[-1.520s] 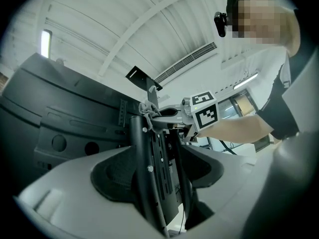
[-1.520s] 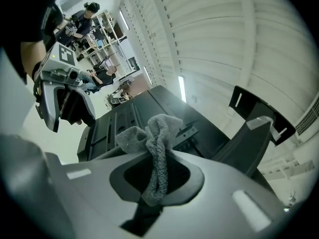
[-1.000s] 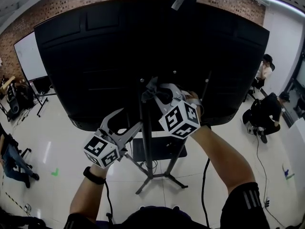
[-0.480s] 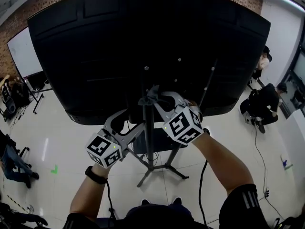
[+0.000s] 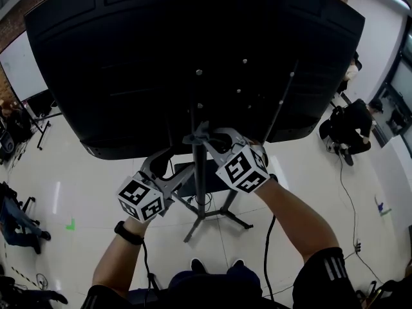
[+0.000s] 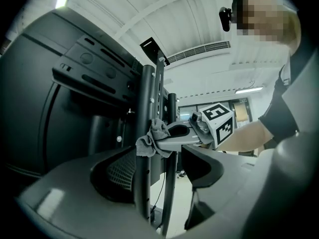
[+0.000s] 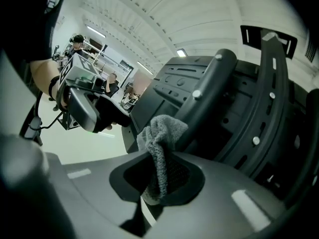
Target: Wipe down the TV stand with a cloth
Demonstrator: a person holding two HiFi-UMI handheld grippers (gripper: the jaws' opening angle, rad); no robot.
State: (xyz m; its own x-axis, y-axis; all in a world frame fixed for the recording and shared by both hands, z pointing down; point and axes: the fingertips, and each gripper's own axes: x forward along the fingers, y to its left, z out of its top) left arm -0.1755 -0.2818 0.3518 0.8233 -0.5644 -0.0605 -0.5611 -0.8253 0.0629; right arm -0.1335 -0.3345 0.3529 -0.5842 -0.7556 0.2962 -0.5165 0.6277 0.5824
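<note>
The black TV stand's upright post (image 5: 201, 185) runs down from the back of a big black TV (image 5: 161, 63) to tripod feet (image 5: 212, 221). My right gripper (image 5: 206, 140) is shut on a grey cloth (image 5: 198, 136) and presses it against the post. The right gripper view shows the cloth (image 7: 159, 148) bunched between the jaws, against a black bar. My left gripper (image 5: 177, 169) sits lower on the left. It is open, its jaws straddling the post (image 6: 144, 183), with a gap on the right side. From there, the cloth (image 6: 152, 141) and right gripper (image 6: 172, 136) show just above.
The floor is pale tile. Cables trail under the stand. People sit at the far right (image 5: 351, 124). A whiteboard (image 5: 13, 63) and a chair (image 5: 16, 217) stand at the left. The wearer's feet (image 5: 215, 266) are right behind the stand's base.
The right gripper and cloth have slid down the post toward the TV's lower edge. The head view has moved closer to the TV. The left gripper stays by the post.
</note>
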